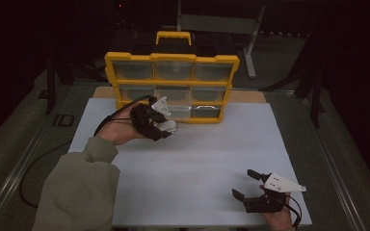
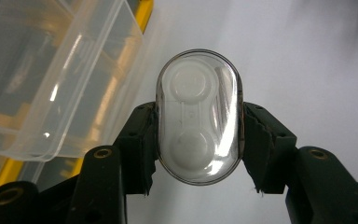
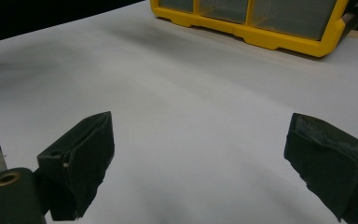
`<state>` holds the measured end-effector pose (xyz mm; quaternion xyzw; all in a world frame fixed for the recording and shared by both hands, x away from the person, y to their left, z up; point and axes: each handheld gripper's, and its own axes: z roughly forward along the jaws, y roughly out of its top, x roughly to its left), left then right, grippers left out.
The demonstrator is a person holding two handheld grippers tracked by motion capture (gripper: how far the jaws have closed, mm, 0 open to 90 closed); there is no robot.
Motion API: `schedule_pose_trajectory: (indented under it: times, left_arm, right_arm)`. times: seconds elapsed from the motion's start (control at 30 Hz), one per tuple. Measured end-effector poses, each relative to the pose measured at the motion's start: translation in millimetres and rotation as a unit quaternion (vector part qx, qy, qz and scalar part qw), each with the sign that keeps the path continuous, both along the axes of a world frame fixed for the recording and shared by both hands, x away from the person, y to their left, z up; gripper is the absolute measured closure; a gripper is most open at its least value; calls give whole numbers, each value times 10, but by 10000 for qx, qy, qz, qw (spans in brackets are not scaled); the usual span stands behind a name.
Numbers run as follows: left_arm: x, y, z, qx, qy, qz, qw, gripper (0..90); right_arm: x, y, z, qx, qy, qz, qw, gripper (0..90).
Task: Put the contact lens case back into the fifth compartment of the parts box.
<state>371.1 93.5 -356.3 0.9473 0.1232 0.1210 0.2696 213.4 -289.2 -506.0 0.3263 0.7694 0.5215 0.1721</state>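
White table sheet (image 1: 197, 159): one organizer (image 1: 171, 86), one clear case (image 2: 198, 116), two tools.

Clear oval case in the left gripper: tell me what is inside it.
The clear oval case holds a white insert with two round wells, one above the other, joined by a narrow bridge. The left gripper clamps its sides. Glare and the milky plastic hide whatever sits in the wells.

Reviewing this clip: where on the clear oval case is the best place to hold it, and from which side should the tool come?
Across its narrow waist, as the left tool does now: one pad on each long, nearly straight side of the clear oval case, coming from one rounded end. The long sides give the pads flatter contact; the curved ends would likely let it slip. The right tool rests open on the white sheet.
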Motion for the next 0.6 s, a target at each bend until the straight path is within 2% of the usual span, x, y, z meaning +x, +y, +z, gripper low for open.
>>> schedule_pose_trajectory:
  times: [0.6]
  left_arm:
    - [72,88,238,-19,-144,115,9998,492]
  right_arm:
    - [-1,-1,1,26,-1,2,10000,85]
